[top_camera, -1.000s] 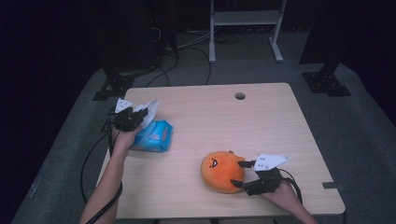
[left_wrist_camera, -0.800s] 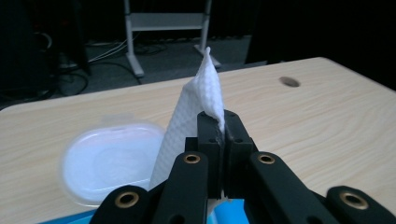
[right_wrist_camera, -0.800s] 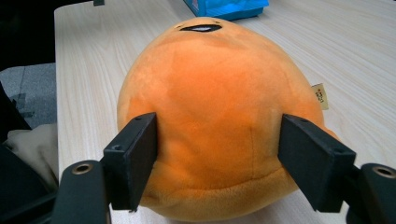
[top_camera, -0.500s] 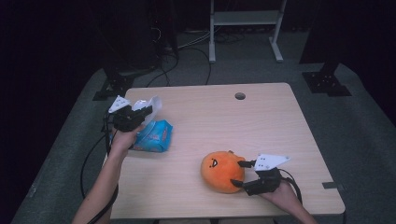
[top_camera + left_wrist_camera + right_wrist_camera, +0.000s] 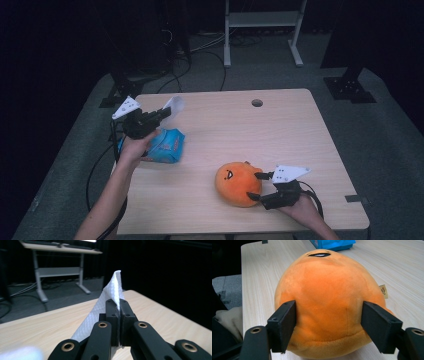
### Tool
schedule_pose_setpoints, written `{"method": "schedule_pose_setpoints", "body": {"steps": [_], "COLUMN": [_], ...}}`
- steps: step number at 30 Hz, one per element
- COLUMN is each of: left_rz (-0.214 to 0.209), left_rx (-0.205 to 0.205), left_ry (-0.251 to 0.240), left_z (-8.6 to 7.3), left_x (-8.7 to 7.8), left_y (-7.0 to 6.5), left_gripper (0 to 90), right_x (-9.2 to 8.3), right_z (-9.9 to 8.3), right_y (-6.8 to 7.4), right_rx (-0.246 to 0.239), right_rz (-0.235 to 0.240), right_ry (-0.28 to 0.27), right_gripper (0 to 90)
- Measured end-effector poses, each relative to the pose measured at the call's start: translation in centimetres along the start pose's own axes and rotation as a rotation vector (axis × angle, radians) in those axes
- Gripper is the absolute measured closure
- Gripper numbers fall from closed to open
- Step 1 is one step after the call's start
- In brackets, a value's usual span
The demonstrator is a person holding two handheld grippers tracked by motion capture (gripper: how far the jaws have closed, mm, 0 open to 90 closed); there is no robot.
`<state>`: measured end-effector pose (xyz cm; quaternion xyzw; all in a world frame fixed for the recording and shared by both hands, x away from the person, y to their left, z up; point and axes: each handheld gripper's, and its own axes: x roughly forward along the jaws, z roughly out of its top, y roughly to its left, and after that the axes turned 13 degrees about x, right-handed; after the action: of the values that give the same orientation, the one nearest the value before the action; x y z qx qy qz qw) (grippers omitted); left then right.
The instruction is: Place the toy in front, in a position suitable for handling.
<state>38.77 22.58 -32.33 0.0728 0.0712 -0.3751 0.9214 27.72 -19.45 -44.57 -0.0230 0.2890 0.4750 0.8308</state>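
We have the left gripper (image 5: 161, 114) raised over the desk's (image 5: 280, 135) left side, its jaws pressed together on a white tissue (image 5: 110, 296). The sheet stands up between the pads in the left gripper view and shows as a pale flap (image 5: 174, 104) at the jaw tips from above. Just below our left hand (image 5: 132, 150) lies the blue pack (image 5: 162, 146), flat on the desk near its left edge. From above the tissue looks clear of the pack, though we cannot tell whether its lower end hangs free.

Our right gripper (image 5: 255, 186) sits low at the front right, against the orange plush (image 5: 237, 183). Its jaws stand wide on either side of the plush (image 5: 329, 302), and the pads look to be touching its flanks and denting them a little, so we read this as a hold that steadies it on the desk.

We judge the drawing of the tissue done or nearly so. What looks left is to carry it across to the plush and use it there.
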Motion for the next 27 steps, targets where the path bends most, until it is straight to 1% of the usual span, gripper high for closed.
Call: {"method": "schedule_pose_setpoints", "body": {"steps": [1,3,6,7,9,11,13,14,15,16,17,18,19,21,23,24,25,27], "left_rz": [-0.019,-0.049,-0.097,-0.108,-0.143,-0.184,-0.219,-0.241,-0.255,-0.281,-0.298,-0.324,-0.353,-0.384,-0.426,-0.446,-0.463,-0.502], "left_rx": [0.002,0.023,0.017,0.018,0.004,0.009,0.003,0.010,0.011,0.012,0.013,0.022,0.025,0.026,0.037,0.046,0.067,0.081], "left_ry": [-0.011,-0.022,-0.038,-0.037,-0.045,-0.047,-0.051,-0.046,-0.044,-0.043,-0.039,-0.030,-0.027,-0.021,-0.015,-0.005,0.004,0.013], "left_z": [0.2,0.6,0.9,0.9,0.8,0.6,0.4,0.3,0.1,-0.1,-0.2,-0.4,-0.5,-0.7,-0.8,-0.9,-1.0,-1.1], "left_x": [0.1,0.3,0.8,0.9,1.4,2.1,2.7,3.1,3.4,3.8,4.1,4.5,4.9,5.3,5.7,5.8,6.0,6.3], "left_y": [-0.4,-1.4,-2.7,-3.0,-4.0,-5.3,-6.4,-7.3,-7.8,-8.6,-9.2,-10.0,-11.0,-12.0,-13.3,-14.0,-14.6,-15.7], "left_gripper": [88.0,87.9,87.9,87.9,87.9,87.9,87.8,87.8,87.8,87.8,87.8,87.7,87.7,87.7,87.6,87.6,87.6,87.6], "right_x": [0.0,0.0,-0.1,-0.1,-0.1,-0.2,-0.3,-0.3,-0.4,-0.5,-0.7,-0.9,-1.2,-1.9,-2.5,-2.8,-3.2,-4.2], "right_z": [0.0,0.0,0.0,0.0,0.0,0.1,0.2,0.3,0.4,0.5,0.6,0.7,0.9,1.2,1.5,1.7,2.0,2.4], "right_y": [0.0,0.0,0.0,0.0,-0.1,-0.1,-0.1,-0.2,-0.2,-0.2,-0.2,-0.2,-0.4,-0.5,-0.6,-0.6,-0.6,-0.5], "right_rx": [0.000,-0.001,-0.001,0.002,0.006,0.009,0.009,0.008,0.010,0.012,0.011,0.010,0.011,0.005,0.000,-0.006,-0.010,-0.014], "right_rz": [0.000,-0.002,-0.002,0.000,0.001,-0.001,-0.002,-0.002,-0.001,0.000,-0.003,-0.007,-0.008,-0.016,-0.023,-0.030,-0.031,-0.023], "right_ry": [0.000,0.001,0.002,0.000,0.001,0.004,0.008,0.007,0.008,0.007,0.007,0.004,-0.010,-0.035,-0.053,-0.067,-0.084,-0.121], "right_gripper": [27.6,27.6,27.5,27.4,27.4,27.3,27.0,26.9,26.6,26.5,26.5,26.5,26.5,26.5,26.5,26.4,26.4,26.4]}}
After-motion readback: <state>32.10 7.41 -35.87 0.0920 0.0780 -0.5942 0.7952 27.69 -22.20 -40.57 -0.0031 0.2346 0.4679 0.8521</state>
